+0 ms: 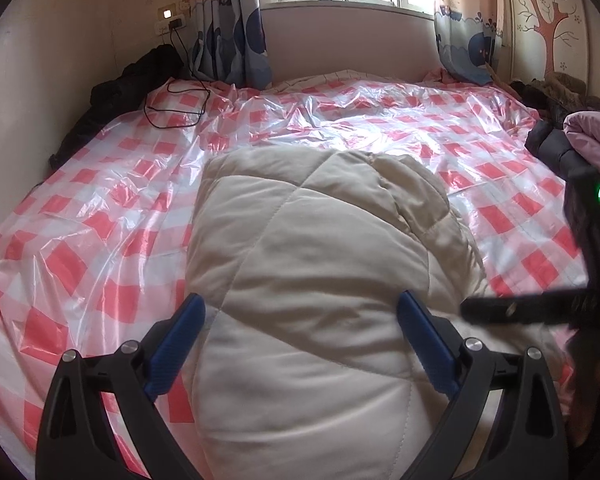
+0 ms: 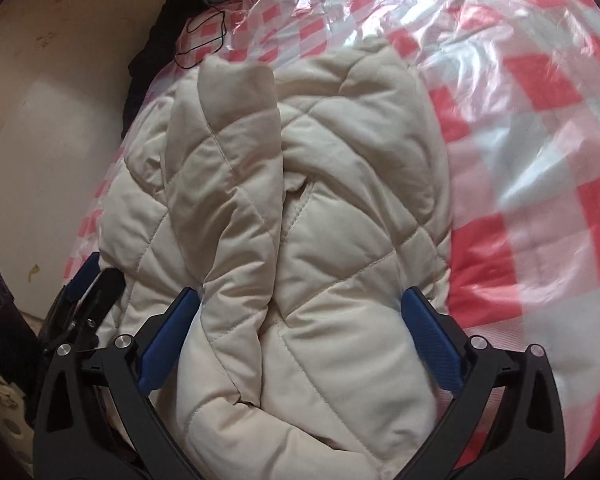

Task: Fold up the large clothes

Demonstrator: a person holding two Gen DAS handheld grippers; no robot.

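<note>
Straddling one cream quilted coat [image 1: 300, 280] on one checked sheet [image 1: 100, 208]: two grippers, left [image 1: 300, 312] and right [image 2: 300, 304], both spread wide.

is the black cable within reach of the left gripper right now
Probably not: the left gripper is open over the jacket, and the cable lies far across the bed near the wall, though nothing blocks it.

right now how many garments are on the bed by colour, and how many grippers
cream quilted coat: 1
black garment by the left wall: 1
lilac garment at the right edge: 1
dark garment under the lilac one: 1
brown pile in the far right corner: 1, items inside unclear
grippers: 2, left gripper and right gripper
total: 7
</note>
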